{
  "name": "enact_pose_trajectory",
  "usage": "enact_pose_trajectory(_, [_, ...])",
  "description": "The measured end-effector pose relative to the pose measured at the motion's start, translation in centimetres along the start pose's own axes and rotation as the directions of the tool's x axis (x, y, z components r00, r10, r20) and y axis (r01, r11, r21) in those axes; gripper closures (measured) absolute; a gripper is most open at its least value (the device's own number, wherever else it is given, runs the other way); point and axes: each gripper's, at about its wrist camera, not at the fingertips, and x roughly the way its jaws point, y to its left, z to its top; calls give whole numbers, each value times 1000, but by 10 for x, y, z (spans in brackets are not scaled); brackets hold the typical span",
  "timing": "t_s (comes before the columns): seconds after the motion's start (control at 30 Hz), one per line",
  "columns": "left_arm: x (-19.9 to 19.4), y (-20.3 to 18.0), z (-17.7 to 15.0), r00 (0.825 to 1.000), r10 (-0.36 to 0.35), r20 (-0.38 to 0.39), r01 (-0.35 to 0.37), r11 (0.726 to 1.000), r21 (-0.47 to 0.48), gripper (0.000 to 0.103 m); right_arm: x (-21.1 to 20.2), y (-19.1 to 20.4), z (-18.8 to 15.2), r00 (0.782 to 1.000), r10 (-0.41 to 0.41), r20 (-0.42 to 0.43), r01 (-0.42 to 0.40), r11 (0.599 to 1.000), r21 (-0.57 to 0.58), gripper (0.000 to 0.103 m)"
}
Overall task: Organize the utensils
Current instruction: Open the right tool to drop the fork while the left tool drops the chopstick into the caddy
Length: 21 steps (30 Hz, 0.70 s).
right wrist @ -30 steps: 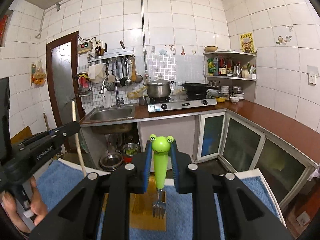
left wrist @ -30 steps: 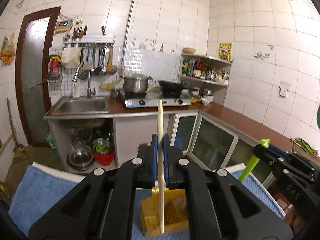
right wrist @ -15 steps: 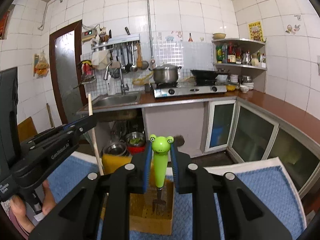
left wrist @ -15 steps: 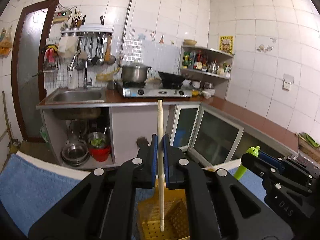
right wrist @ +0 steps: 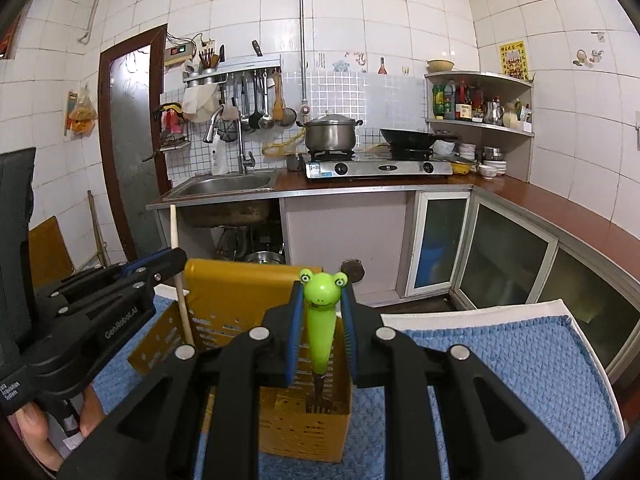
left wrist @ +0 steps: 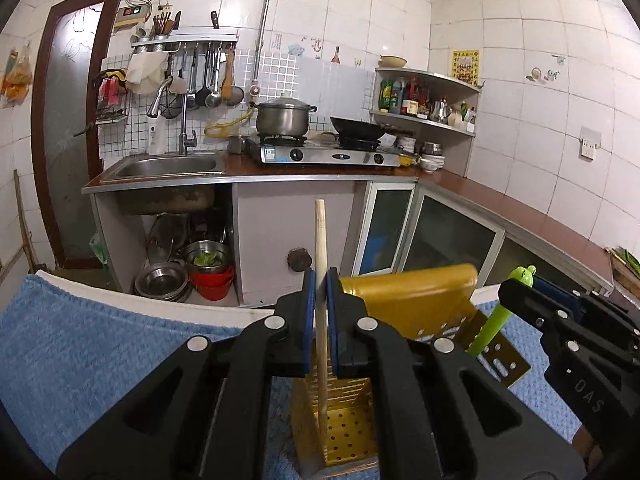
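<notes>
Since one second ago both hand-held grippers have descended: the yellow holder [left wrist: 404, 300], formerly low in each view, now rises in front of the fingers, and the kitchen counter sits higher in both views.

The left hand-held gripper [left wrist: 320, 320] points slightly downward. Its blue pads are clamped on a wooden chopstick [left wrist: 320, 240], which stands nearly upright; the lower end reaches into a perforated compartment of the holder, near the compartment floor.

The right hand-held gripper [right wrist: 320, 320] also points slightly downward. Its pads are clamped on the green frog-headed handle of a fork [right wrist: 320, 312], held upright with the tines down inside the near compartment of the holder [right wrist: 240, 288].

The holder stands on a blue towel [right wrist: 500, 360] covering the desk. In the right wrist view, a hand [right wrist: 36, 432] grips the left tool at the lower left; the two tools are side by side with the holder between and below them.
</notes>
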Motion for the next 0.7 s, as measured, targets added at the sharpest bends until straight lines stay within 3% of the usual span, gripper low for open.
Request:
enact_pose_trajectory(0.27, [-2, 6, -3, 999, 6, -37, -6, 1000, -13, 97, -2, 1, -7, 1000, 21, 4, -21, 1000, 10, 83])
enact_pose_trajectory(0.33, [-6, 7, -3, 999, 3, -45, -4, 1000, -20, 89, -4, 2, -5, 1000, 20, -5, -20, 1000, 12, 79])
enact_pose_trajectory(0.37, [-12, 9, 0, 999, 1, -44, -2, 1000, -29, 76, -8, 2, -3, 1000, 20, -8, -20, 1000, 13, 74])
enact_pose_trajectory(0.4, [-18, 11, 2, 999, 2, -38, -3, 999, -34, 62, -12, 1, 0, 1000, 28, -8, -28, 999, 18, 62])
enact_pose_trajectory(0.43, [-25, 12, 3, 1000, 6, -29, -7, 999, -36, 55, -16, 1, 2, 1000, 27, -3, -27, 999, 20, 54])
enact_pose_trajectory(0.5, [-40, 15, 8, 1000, 15, -14, -15, 999, -38, 35, -30, -1, 9, 1000, 4, 9, -4, 1000, 18, 54])
enact_pose_trajectory(0.63, [-67, 22, 10, 999, 40, -18, -40, 999, -7, 28, -53, -12, 11, 999, -34, -8, 34, 999, 33, 54])
enact_pose_trajectory(0.7, [-83, 27, 6, 998, 56, -15, -56, 998, -7, 17, -65, -18, 6, 998, -58, -11, 58, 998, 35, 50])
